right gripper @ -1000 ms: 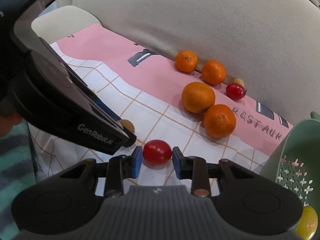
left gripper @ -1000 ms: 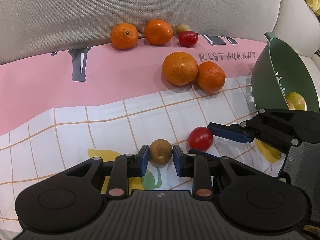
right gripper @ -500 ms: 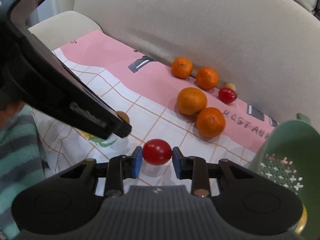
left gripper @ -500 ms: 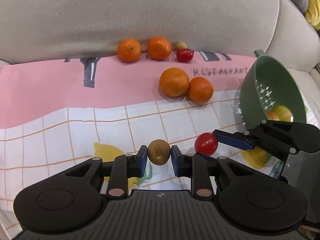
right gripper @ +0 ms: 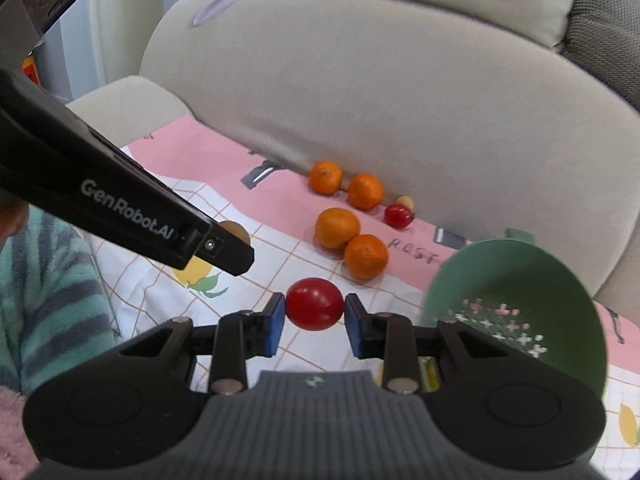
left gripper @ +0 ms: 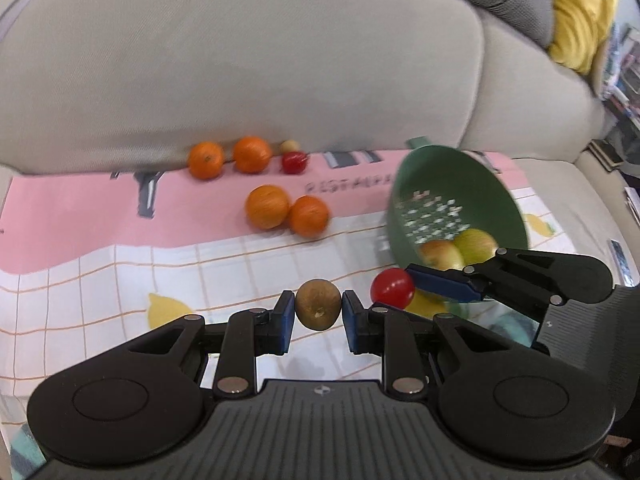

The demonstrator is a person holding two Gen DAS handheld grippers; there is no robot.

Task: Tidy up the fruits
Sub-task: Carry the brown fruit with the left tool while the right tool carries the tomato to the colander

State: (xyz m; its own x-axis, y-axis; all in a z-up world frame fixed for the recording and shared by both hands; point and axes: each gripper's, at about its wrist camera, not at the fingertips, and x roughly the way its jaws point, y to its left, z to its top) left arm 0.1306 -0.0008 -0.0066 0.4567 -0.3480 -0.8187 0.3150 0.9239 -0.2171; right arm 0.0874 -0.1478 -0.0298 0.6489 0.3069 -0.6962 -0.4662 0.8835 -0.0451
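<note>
Fruits are split between both tools: the left gripper (left gripper: 319, 316) clamps a brown, possibly kiwi-like fruit (left gripper: 318, 309), and the right gripper (right gripper: 314, 322) clamps a red tomato (right gripper: 314, 303), both clear of the patterned cloth (left gripper: 120, 272). Four oranges (left gripper: 267, 206) lie near the sofa back; the green colander (left gripper: 460, 204) holds two apples (left gripper: 440, 254).

Left wrist view sat behind the left claw (left gripper: 319, 312), aimed down and forward at the patterned cloth (left gripper: 120, 280) and sofa backrest (left gripper: 240, 60), close up. Right wrist view rode behind the right claw (right gripper: 314, 309), angled leftward across the same cloth. Both caught the oranges (left gripper: 267, 206), the green colander (left gripper: 472, 196) and each other's claw: right claw at the left view's right edge, left at the right view's left.
</note>
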